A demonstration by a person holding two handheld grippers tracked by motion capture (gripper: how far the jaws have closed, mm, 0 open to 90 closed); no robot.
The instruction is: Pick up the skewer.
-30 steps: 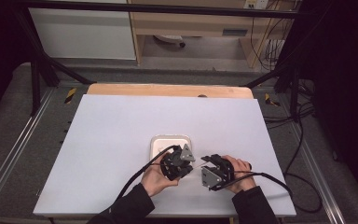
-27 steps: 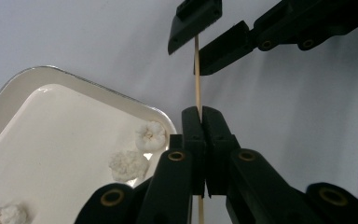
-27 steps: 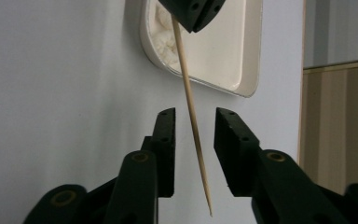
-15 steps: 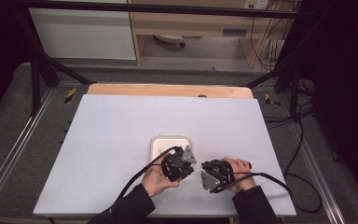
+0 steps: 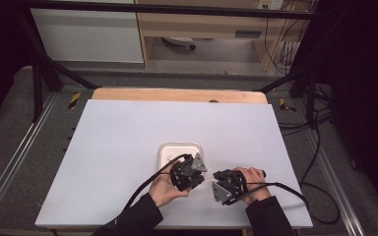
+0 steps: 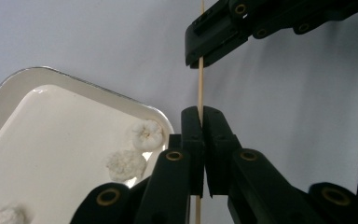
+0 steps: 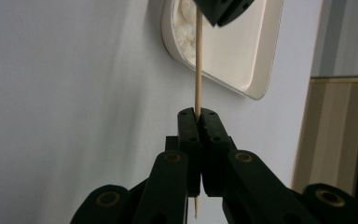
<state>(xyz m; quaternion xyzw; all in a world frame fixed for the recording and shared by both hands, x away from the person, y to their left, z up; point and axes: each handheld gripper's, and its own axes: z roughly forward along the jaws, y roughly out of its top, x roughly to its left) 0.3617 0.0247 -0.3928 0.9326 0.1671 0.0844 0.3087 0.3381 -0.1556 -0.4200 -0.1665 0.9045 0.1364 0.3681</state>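
A thin wooden stick is clamped at once by the left gripper and the right gripper, whose jaws have just been closing onto it. The stick is held level between them above the white table, just beside a white tray holding pale lumps.

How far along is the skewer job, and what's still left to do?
Done: both grippers grip the thin wooden skewer; the left gripper and right gripper are each shut on it, the right one's jaws just closing. In hand: it spans between them beside the white tray. Left: nothing threaded yet; the white pieces lie in the tray.
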